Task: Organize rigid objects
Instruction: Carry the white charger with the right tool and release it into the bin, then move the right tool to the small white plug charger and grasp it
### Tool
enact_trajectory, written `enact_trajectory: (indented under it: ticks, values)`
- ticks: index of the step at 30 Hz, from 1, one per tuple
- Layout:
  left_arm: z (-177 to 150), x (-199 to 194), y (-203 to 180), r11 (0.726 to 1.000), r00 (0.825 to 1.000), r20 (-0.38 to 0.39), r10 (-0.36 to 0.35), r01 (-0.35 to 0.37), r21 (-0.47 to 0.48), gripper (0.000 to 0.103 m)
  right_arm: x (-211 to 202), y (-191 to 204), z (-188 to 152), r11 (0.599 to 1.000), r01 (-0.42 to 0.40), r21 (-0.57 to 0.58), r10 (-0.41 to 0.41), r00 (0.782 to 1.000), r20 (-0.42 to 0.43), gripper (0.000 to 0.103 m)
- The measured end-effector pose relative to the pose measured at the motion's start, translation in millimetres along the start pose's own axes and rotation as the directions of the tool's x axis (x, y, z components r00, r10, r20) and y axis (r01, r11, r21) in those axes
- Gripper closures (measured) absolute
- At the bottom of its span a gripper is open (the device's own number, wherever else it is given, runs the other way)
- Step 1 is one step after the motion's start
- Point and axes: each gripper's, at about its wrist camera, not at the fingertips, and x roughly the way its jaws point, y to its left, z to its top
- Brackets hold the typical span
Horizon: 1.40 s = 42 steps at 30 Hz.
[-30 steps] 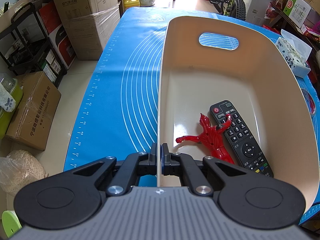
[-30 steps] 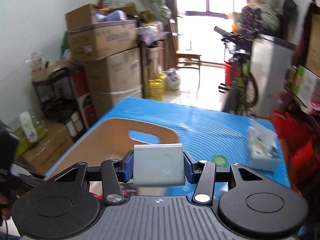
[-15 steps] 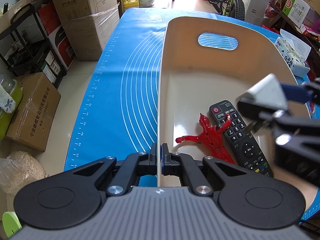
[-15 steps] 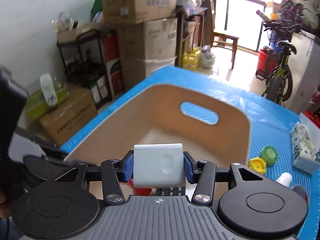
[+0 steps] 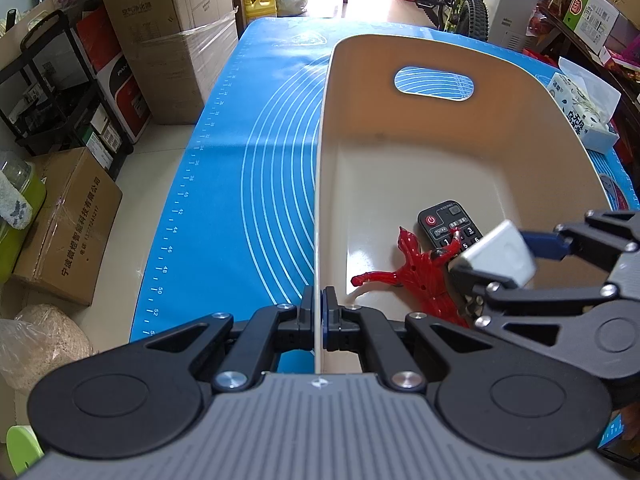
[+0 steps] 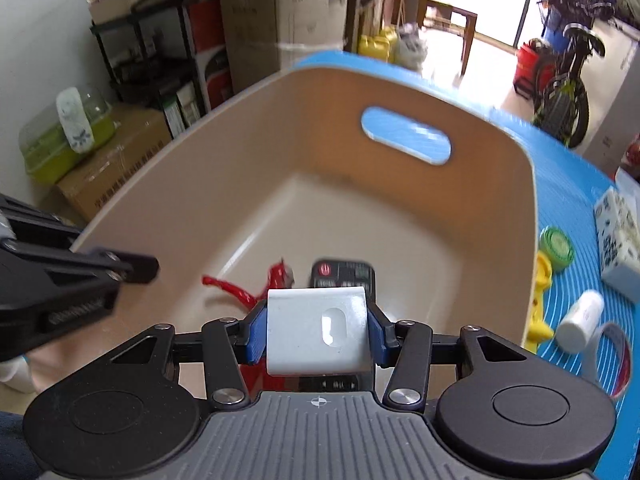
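Beige plastic, the bin [image 5: 460,152] stands on your blue-matted surface [image 5: 248,168], its handle cutout at the far end. Your left claw [image 5: 319,320] is clamped tight on the bin's near left wall. Inside, on the floor, a red toy figure [image 5: 416,276] lies sprawled, and just right of it a black remote [image 6: 344,276] rests flat, its long axis running away from you, power button at the far end. Your right claw [image 6: 318,330] grips a white block [image 6: 318,330] over the bin's near end, above the remote. Right of the bin sit bottle caps [image 6: 554,248], a small white bottle [image 6: 580,316] and a tissue pack [image 6: 618,240].
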Motion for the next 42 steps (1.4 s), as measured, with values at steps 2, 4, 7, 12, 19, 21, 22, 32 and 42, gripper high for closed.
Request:
enact_trajectory:
  ticks: [2,4,7,12,19,21,22,32,42]
  values:
    - [0.5,-0.3,-0.1,1.0,1.0,0.0,0.002,-0.002,0.003,0.099,-0.4,-0.2,-0.3,1.0,0.001,0.003,-0.001,1.0,-0.003,0.048]
    - [0.8,-0.2,0.1,1.0,1.0,-0.001,0.003,-0.003,0.002,0.099,-0.3,0.0,-0.4,1.0,0.005,-0.003,-0.005,1.0,-0.011,0.048]
    - [0.9,-0.3,0.3,1.0,1.0,-0.002,0.007,-0.007,0.003,0.099,-5.1,-1.0,-0.2,1.0,0.007,0.0,-0.007,1.0,0.011,0.045]
    - [0.8,-0.2,-0.4,1.0,1.0,-0.001,0.007,-0.007,0.003,0.099,-33.0,-6.6,3.9,1.0,-0.023,0.019,0.021,0.994,0.104,0.043]
    - [1.1,0.1,0.1,1.0,1.0,-0.002,0.005,-0.005,0.0,0.099,-93.1,-48.1,-3.2,0.992,-0.003,0.13,-0.036,0.954,0.298,0.032]
    - [1.4,-0.2,0.0,1.0,1.0,-0.003,0.004,-0.004,0.0,0.099,-105.1,-67.1,-5.6,0.985,0.022,0.169,-0.077,0.941,0.329,0.031]
    - [1.4,-0.2,0.0,1.0,1.0,-0.003,0.004,-0.004,0.0,0.099,-108.9,-75.8,-6.8,0.983,0.035,0.182,-0.096,0.938,0.334,0.027]
    - [1.4,-0.2,-0.2,1.0,1.0,-0.003,0.004,-0.004,-0.002,0.099,-77.7,-139.8,-42.2,0.963,0.107,0.246,-0.168,0.955,0.243,0.025]
    - [1.6,-0.6,-0.3,1.0,1.0,-0.004,0.007,-0.007,-0.002,0.098,-14.9,-140.2,-70.3,0.97,0.065,0.235,-0.101,0.984,0.144,0.028]
